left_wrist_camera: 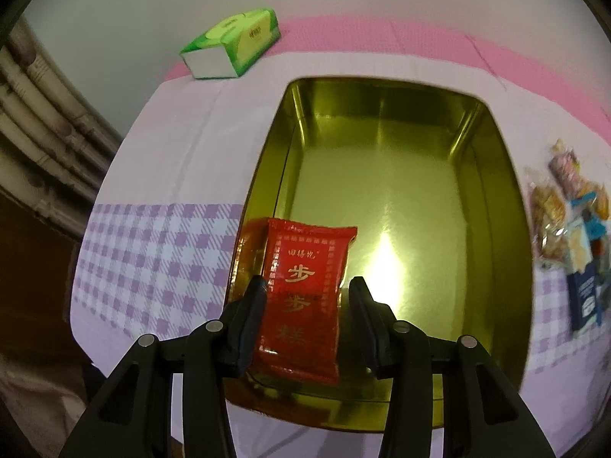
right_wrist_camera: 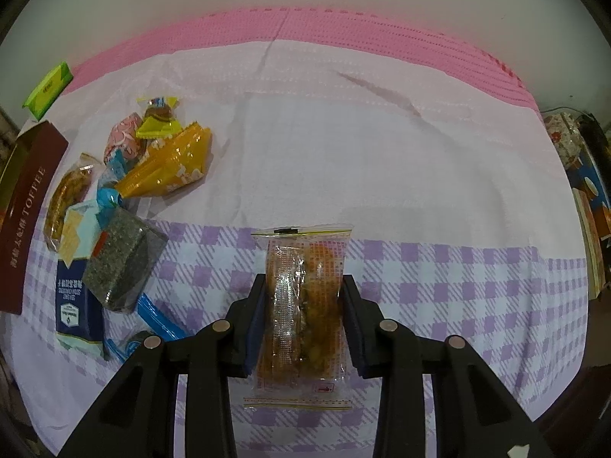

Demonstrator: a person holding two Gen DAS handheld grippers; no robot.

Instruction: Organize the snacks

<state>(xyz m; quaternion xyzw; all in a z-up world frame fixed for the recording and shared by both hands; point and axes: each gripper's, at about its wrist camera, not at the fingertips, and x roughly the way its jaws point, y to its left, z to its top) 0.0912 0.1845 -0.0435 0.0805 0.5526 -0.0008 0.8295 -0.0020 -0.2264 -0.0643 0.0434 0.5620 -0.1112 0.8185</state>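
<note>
A gold tin box (left_wrist_camera: 496,198) stands open on the checked cloth. A red snack packet (left_wrist_camera: 305,290) lies in its near left corner, between the fingers of my left gripper (left_wrist_camera: 307,286). The right finger stands clear of the packet, so the left gripper is open. My right gripper (right_wrist_camera: 303,286) is shut on a clear packet with an orange-brown snack (right_wrist_camera: 303,305), above the purple-checked cloth. A pile of loose snacks (right_wrist_camera: 126,175) lies left of it in the right wrist view and shows at the right edge of the left wrist view (left_wrist_camera: 569,221).
A green tissue pack (left_wrist_camera: 233,44) lies at the table's far left; it also shows in the right wrist view (right_wrist_camera: 47,89). The tin's dark red "TOFFEE" side (right_wrist_camera: 26,221) is left of the snack pile. Boxes (right_wrist_camera: 588,198) stand beyond the table's right edge.
</note>
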